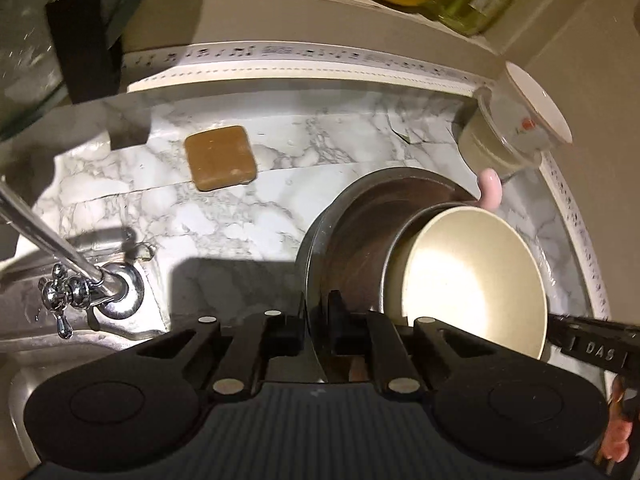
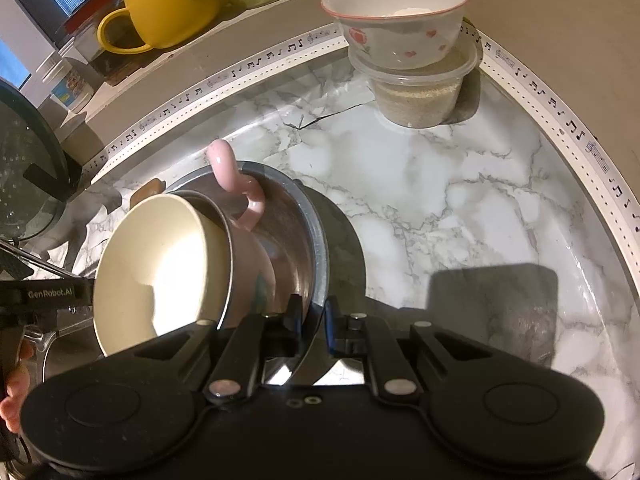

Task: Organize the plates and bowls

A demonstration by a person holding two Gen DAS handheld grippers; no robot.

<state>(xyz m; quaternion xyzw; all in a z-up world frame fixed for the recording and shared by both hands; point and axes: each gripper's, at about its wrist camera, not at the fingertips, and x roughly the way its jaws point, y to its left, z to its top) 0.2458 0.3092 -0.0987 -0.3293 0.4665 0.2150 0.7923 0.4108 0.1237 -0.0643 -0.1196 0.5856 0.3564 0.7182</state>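
far left: chrome tap [image 1: 86, 288] over the sink edge, brown soap bar [image 1: 220, 159] lying on the marble counter [image 1: 256, 216]. next along, left gripper [image 1: 318, 320] pinched narrow on the rim of the steel bowl [image 1: 352, 224], one finger each side of the wall. same bowl gripped on its opposite rim by the right gripper [image 2: 312, 316], also clamped close on the metal. so: held up between both, tilted, just above the counter. nested inside: a pink mug [image 2: 250, 256] with the cream inside [image 2: 160, 264] facing the cameras, handle [image 2: 236, 184] poking up. looks like a slippery combo tbh, thin smooth steel, rigid and light, but the ceramic mug loose inside adds weight and could slide or clink if tipped more. best taken by the rim, kept level-ish. further right, flowered bowl [image 2: 394, 20] stacked on a clear plastic tub [image 2: 420, 92], probably fragile. yellow mug [image 2: 168, 10] on the ledge behind.
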